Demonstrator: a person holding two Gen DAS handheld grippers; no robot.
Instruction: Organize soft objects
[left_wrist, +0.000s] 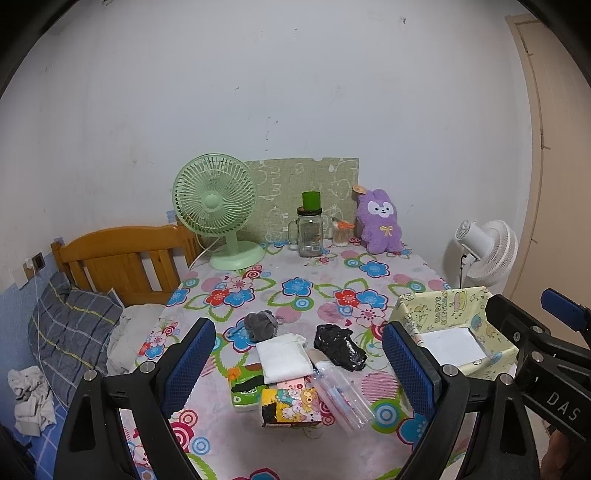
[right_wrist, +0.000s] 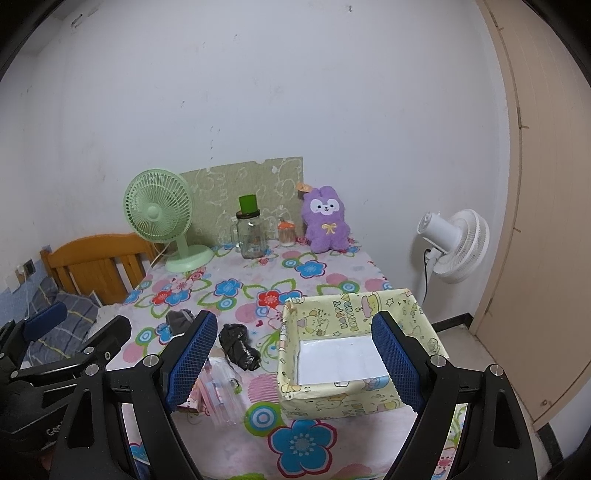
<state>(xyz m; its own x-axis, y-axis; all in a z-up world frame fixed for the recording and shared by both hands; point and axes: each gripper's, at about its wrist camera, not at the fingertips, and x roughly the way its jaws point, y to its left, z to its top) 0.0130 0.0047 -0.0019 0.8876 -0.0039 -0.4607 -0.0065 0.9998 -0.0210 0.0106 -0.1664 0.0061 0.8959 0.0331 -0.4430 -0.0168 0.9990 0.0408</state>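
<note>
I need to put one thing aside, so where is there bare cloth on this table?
Free: the flowered cloth between the green fan and the grey cloth bundle, and the near edge in front of the yellow box. Crowded: around the white folded cloth, black bag and tissue packs.

A: How is the left claw (left_wrist: 299, 363) sitting?

B: It is hanging above the desk with its blue-padded fingers (left_wrist: 189, 365) spread wide, gripping nothing.

A: And the right claw (right_wrist: 293, 360)?

B: It is hovering just beside the left one, its fingers (right_wrist: 396, 360) also standing wide apart and holding nothing.
</note>
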